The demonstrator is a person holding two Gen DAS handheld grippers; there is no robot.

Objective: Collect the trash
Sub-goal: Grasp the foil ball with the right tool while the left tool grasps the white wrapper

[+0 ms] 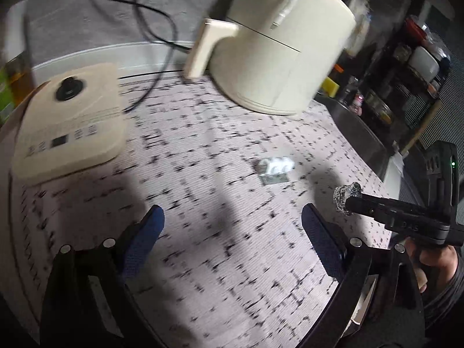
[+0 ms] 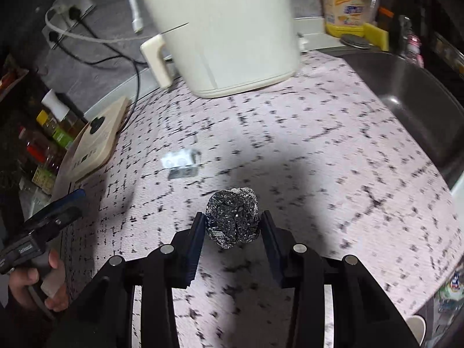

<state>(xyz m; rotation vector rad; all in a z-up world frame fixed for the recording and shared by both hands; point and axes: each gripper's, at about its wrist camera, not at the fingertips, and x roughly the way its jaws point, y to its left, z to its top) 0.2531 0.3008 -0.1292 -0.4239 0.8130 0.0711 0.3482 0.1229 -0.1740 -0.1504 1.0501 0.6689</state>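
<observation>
The right gripper (image 2: 232, 223) clasps a crumpled foil ball (image 2: 232, 220) between its pads just above the speckled counter mat (image 2: 319, 159), while the left gripper (image 1: 232, 226) hangs spread wide over bare mat with nothing in it. A small blister pack (image 1: 275, 168) lies on open mat, well apart from the cream air fryer (image 1: 278, 43) and the flat cream appliance (image 1: 69, 116), with the sink (image 2: 420, 110) at the mat's right edge. The yellow bottle (image 2: 345, 3) carries a label too blurred to read.

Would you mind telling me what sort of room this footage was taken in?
Most likely a home kitchen counter: a cream air fryer stands on the patterned mat, a steel sink lies beside it, and a yellow detergent bottle sits behind the sink.
</observation>
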